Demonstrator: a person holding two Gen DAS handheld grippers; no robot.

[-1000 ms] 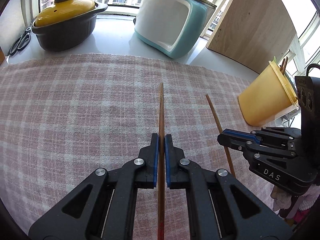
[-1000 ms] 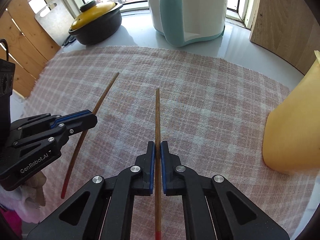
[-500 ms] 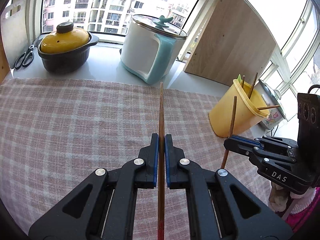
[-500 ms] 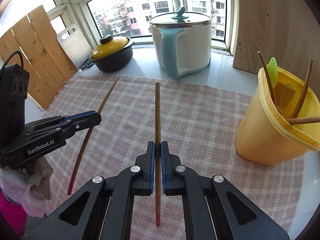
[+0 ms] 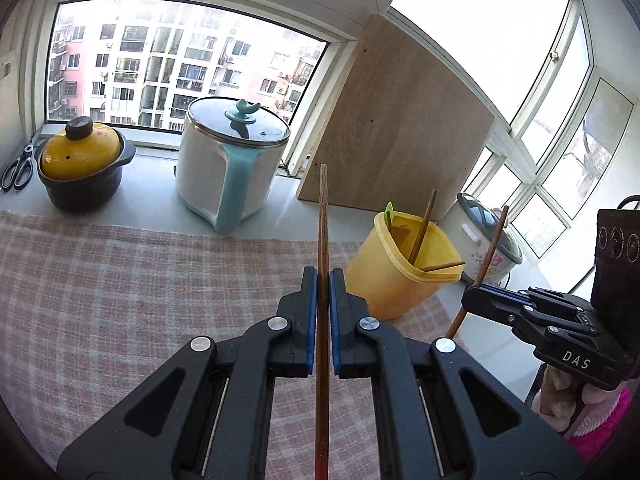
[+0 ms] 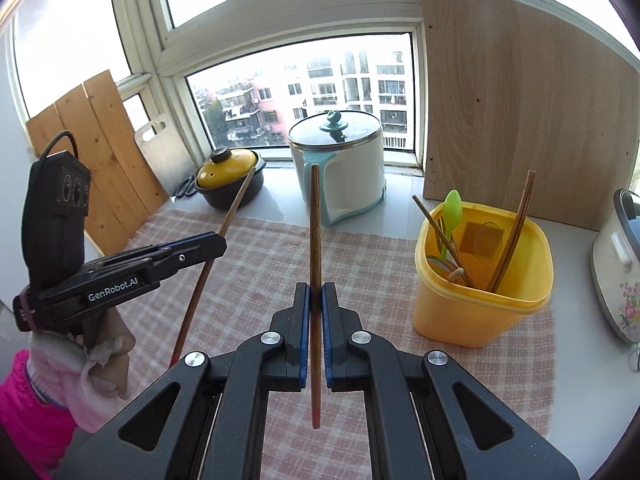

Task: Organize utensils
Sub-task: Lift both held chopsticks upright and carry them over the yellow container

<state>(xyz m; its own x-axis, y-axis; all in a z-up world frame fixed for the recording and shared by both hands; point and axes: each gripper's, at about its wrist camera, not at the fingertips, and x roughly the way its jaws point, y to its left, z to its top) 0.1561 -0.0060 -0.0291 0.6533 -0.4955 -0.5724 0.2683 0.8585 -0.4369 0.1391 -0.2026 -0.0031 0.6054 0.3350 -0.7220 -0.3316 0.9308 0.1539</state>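
Observation:
In the left wrist view my left gripper (image 5: 323, 276) is shut on a brown chopstick (image 5: 323, 216) with a red end, held lengthwise above the checked cloth (image 5: 120, 280). My right gripper (image 6: 315, 292) is shut on a second, matching chopstick (image 6: 314, 220). Each gripper shows in the other's view: the right gripper (image 5: 470, 298) beside the yellow container (image 5: 384, 284), the left gripper (image 6: 218, 244) off to the left. The yellow container (image 6: 472, 316) stands right of both grippers, holding a green spoon (image 6: 451, 204) and several chopsticks (image 6: 516, 232).
A white and teal pot (image 6: 340, 176) and a dark pot with a yellow lid (image 6: 230, 180) stand by the window. A wooden board (image 6: 520, 100) leans behind the container. A flowered rice cooker (image 6: 616, 264) sits at the right edge. Scissors (image 5: 18, 168) lie far left.
Both grippers have risen off the cloth with their chopsticks and tilted upward. The yellow container's open top has come into view in both views.

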